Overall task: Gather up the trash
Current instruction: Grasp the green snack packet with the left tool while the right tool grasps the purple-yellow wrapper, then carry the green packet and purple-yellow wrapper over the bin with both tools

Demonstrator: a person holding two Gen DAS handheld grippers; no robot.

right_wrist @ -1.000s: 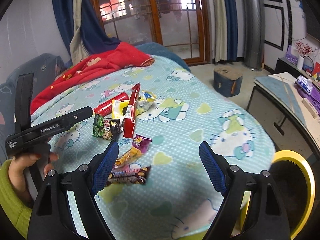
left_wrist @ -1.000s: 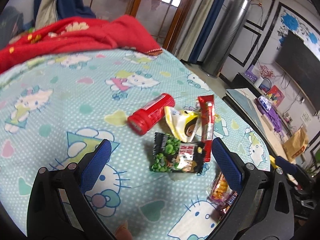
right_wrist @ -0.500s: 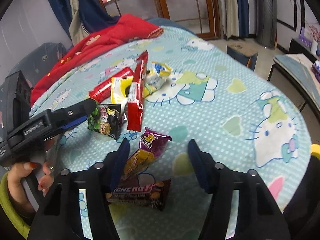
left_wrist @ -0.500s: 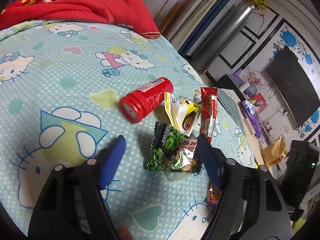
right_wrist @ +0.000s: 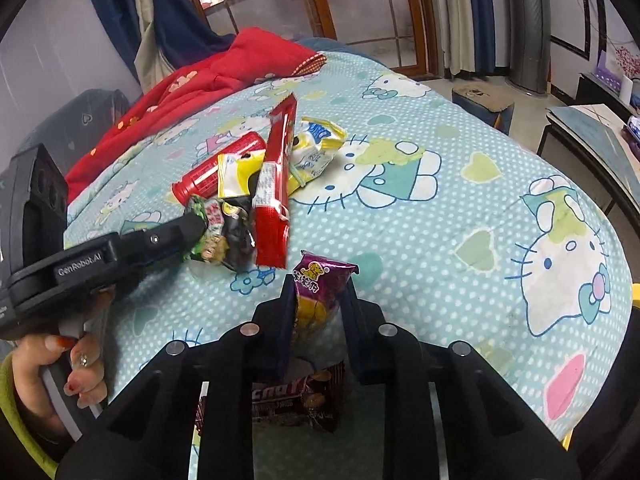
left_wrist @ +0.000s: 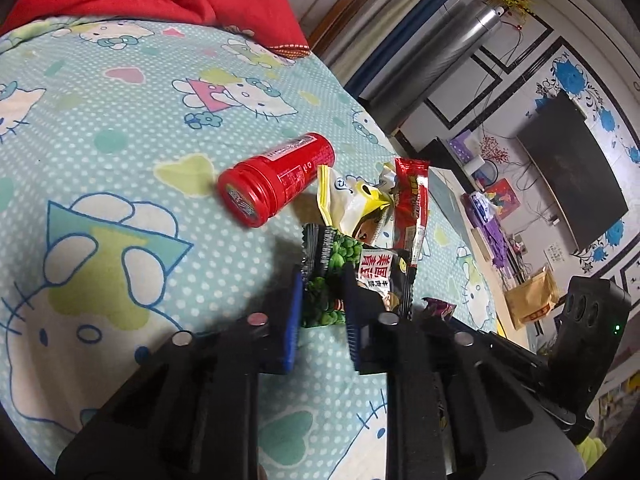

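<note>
The left tongs, just closed, are clamped on the green-and-black crinkled plastic pea packet; the right tongs, just closed, on the purple foil snack packet, mid-bed; open bedspread lies rightward.

My left gripper is sitting at the near end of the pea packet on the bed. Beyond that packet the canister is lying to its left, the long stick wrapper to its right, the torn pouch between them.
</note>
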